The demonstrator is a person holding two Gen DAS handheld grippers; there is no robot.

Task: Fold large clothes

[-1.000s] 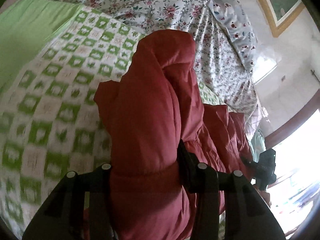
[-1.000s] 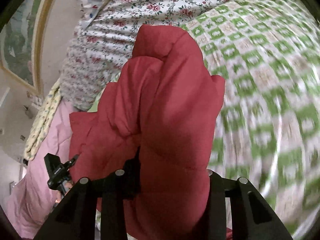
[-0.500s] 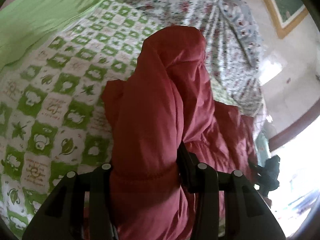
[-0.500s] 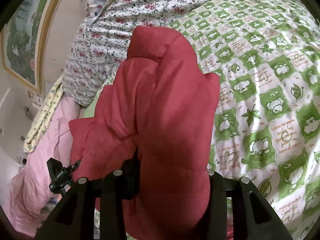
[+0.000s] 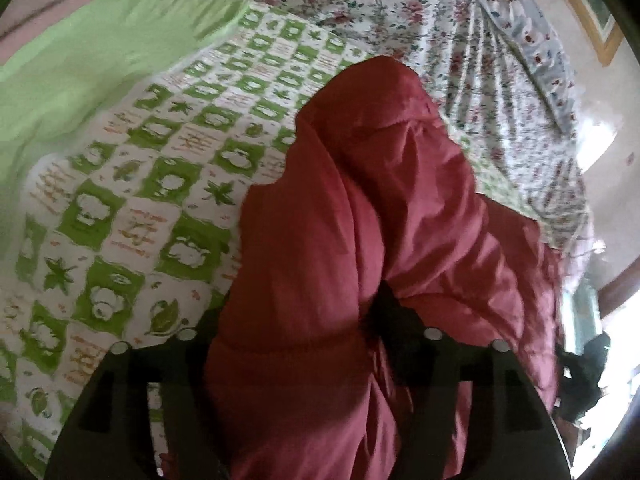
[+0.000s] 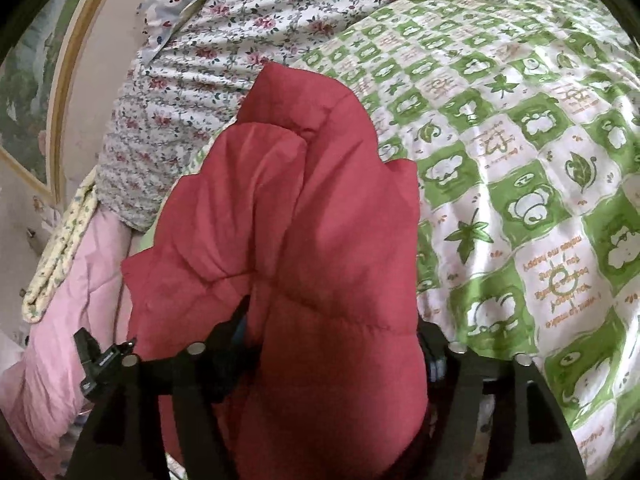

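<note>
Bulging between both opening tongs (image 5: pixel 296 344) (image 6: pixel 332 340): red jacket (image 5: pixel 360 220), seemingly unpinched

Green-checked quilt (image 6: pixel 520 160), floral sheet (image 5: pixel 400 8) (far end), pink blanket (image 6: pixel 60 340), framed pic (image 6: pixel 28 80)

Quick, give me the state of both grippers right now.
Left gripper: jaws opening, red padded jacket between them.
Right gripper: jaws opening, same jacket between them.

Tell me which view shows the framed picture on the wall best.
The right wrist view: the framed picture fills the left edge, showing its gold frame and much of the painted scene. The left wrist view catches only a corner of it at the top right.
</note>
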